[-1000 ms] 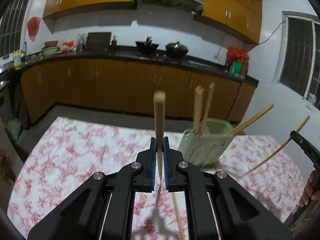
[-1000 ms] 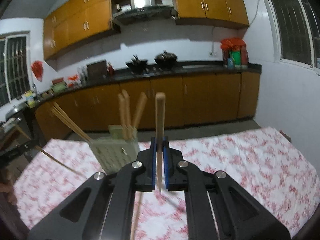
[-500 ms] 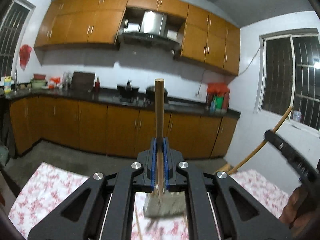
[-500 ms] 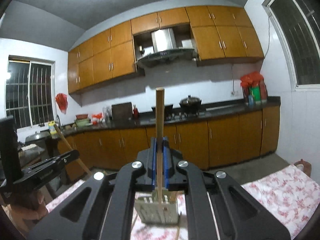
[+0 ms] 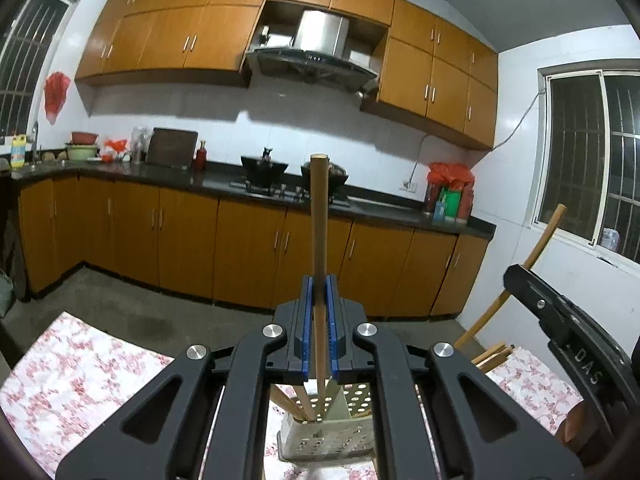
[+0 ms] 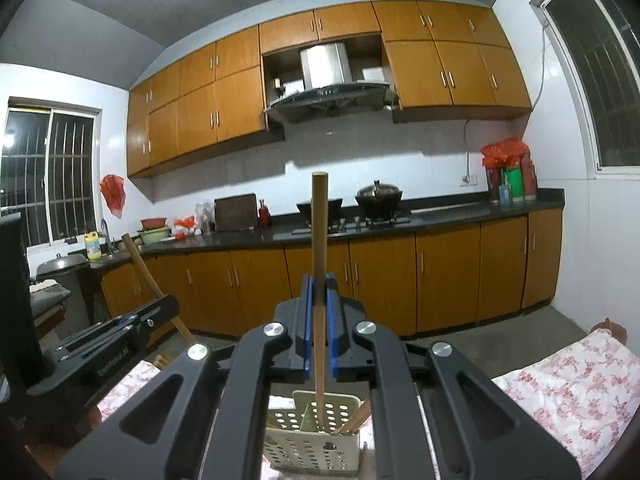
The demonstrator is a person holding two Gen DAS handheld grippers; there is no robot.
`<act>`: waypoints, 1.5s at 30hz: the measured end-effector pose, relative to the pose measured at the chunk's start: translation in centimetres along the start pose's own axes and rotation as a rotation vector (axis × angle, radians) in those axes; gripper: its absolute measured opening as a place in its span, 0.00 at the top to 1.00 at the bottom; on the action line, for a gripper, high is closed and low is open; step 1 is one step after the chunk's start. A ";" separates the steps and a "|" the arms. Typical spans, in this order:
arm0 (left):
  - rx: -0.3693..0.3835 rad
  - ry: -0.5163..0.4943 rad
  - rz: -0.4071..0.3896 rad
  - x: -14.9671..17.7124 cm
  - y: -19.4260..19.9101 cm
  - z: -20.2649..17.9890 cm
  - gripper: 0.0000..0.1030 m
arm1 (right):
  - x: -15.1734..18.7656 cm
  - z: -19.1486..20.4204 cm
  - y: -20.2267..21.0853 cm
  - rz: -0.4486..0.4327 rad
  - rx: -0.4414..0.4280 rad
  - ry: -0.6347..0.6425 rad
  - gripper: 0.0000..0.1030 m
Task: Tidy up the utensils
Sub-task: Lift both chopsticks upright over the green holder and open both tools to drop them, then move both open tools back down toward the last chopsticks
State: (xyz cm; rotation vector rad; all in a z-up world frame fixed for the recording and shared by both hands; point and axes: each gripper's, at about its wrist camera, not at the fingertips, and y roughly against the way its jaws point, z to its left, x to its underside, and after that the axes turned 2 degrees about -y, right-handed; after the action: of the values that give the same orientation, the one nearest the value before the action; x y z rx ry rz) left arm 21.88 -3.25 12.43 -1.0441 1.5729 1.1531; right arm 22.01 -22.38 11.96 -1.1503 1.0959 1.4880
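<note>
Above the pale green perforated plastic utensil holder (image 6: 316, 436) on the floral-clothed desk (image 5: 80, 364), the left gripper (image 5: 319, 320) and right gripper (image 6: 319, 320) are each clamping one upright wooden chopstick (image 5: 319, 240), awaiting insertion beside several already standing inside.

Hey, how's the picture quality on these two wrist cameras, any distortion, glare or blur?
Left wrist view: strong fisheye, upper cabinets bowed, dark corners, tablecloth soft, glare on the range hood. Right wrist view: same bowing, ceiling glow, windows dark, chopstick sharp in the right hand-held gripper.
</note>
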 end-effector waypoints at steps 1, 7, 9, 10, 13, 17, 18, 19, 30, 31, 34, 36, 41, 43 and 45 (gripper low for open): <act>0.001 -0.001 0.008 0.2 -0.2 0.0 0.93 | 0.3 0.1 -0.2 0.010 -0.001 0.001 0.92; 0.020 0.006 0.031 0.5 0.1 0.6 0.92 | 1.5 0.2 0.0 0.048 -0.008 0.007 0.79; 0.024 0.016 0.030 0.3 0.6 0.8 0.87 | 1.3 -0.4 1.1 0.035 -0.006 -0.007 0.73; 0.029 0.028 0.026 0.1 1.0 1.0 0.76 | 1.2 -0.6 1.5 0.029 -0.003 -0.012 0.71; 0.032 0.050 -0.005 -0.4 2.6 1.6 0.61 | 0.8 -2.0 3.7 0.002 0.029 -0.034 0.64; 0.014 0.055 -0.024 -0.4 5.5 2.6 0.57 | 1.2 -5.0 6.2 0.009 0.134 -0.066 0.57; 0.012 0.059 -0.025 -0.3 5.9 2.8 0.55 | 1.7 -5.9 6.6 0.025 0.164 -0.074 0.57; 0.004 0.067 -0.027 0.1 6.8 3.4 0.52 | 2.3 -6.7 6.7 0.051 0.193 -0.083 0.56; -0.159 0.072 0.355 11.7 4.7 7.8 0.47 | 17.3 -9.0 2.7 0.638 0.122 -0.173 0.70; -0.154 0.078 0.386 12.6 4.5 7.9 0.48 | 18.3 -8.3 2.7 0.660 0.103 -0.163 0.71; -0.135 0.077 0.469 15.5 4.0 7.5 0.52 | 20.8 -5.8 2.8 0.714 0.055 -0.094 0.73; -0.119 0.075 0.507 16.7 3.8 7.0 0.53 | 22.3 -4.3 2.9 0.740 0.041 -0.052 0.73; -0.085 0.041 0.563 18.9 3.3 5.2 0.54 | 23.4 -3.1 2.1 0.767 0.056 -0.019 0.73; -0.079 0.032 0.575 19.3 3.1 4.7 0.54 | 23.5 -3.3 2.1 0.773 0.065 -0.023 0.75; -0.076 0.024 0.586 19.6 3.0 4.4 0.54 | 23.7 -3.5 2.1 0.775 0.078 -0.016 0.83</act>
State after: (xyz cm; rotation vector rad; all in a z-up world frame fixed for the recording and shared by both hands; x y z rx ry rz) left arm 15.07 -0.66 -6.58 -0.6534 1.9336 1.5993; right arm 17.39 -22.75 -11.68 -0.6691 1.6824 1.9953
